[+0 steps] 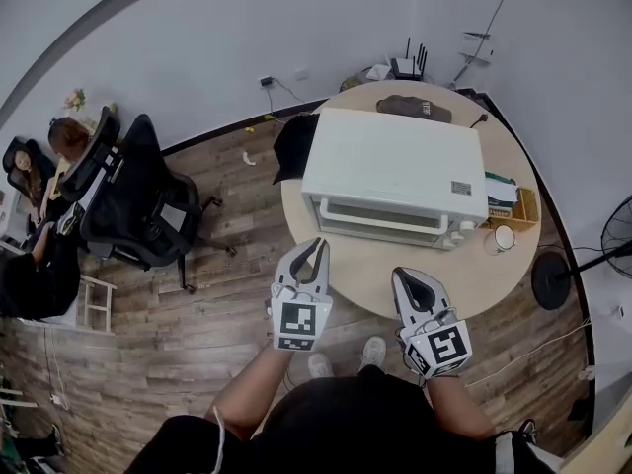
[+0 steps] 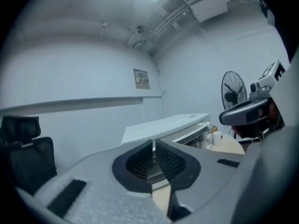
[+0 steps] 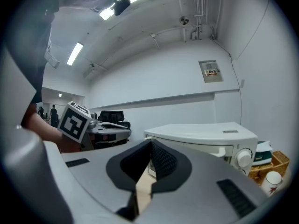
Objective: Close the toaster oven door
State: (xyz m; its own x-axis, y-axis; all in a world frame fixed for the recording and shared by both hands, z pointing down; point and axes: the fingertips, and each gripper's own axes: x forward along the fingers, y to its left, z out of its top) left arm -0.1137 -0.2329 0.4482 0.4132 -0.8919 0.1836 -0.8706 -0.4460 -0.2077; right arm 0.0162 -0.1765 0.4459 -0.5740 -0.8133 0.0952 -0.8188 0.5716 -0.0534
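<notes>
A white toaster oven (image 1: 395,166) stands on a round wooden table (image 1: 380,279). Its door stands upright against the front, with the handle bar (image 1: 380,222) along the top edge. My left gripper (image 1: 314,246) hovers over the table's near edge, just short of the door's left end. Its jaws are drawn together to a hairline slit and hold nothing. My right gripper (image 1: 403,276) hangs a little nearer to me, right of the left one, shut and empty. Beyond each gripper's tips, the left (image 2: 153,146) and the right (image 3: 151,146), the oven (image 2: 163,125) (image 3: 205,134) shows.
A white mug (image 1: 504,237) and a wooden box (image 1: 523,210) sit right of the oven, with a dark object (image 1: 415,109) and a router (image 1: 407,67) behind it. Black office chairs (image 1: 133,200) and seated people are at the left. A fan (image 1: 617,235) stands at the right.
</notes>
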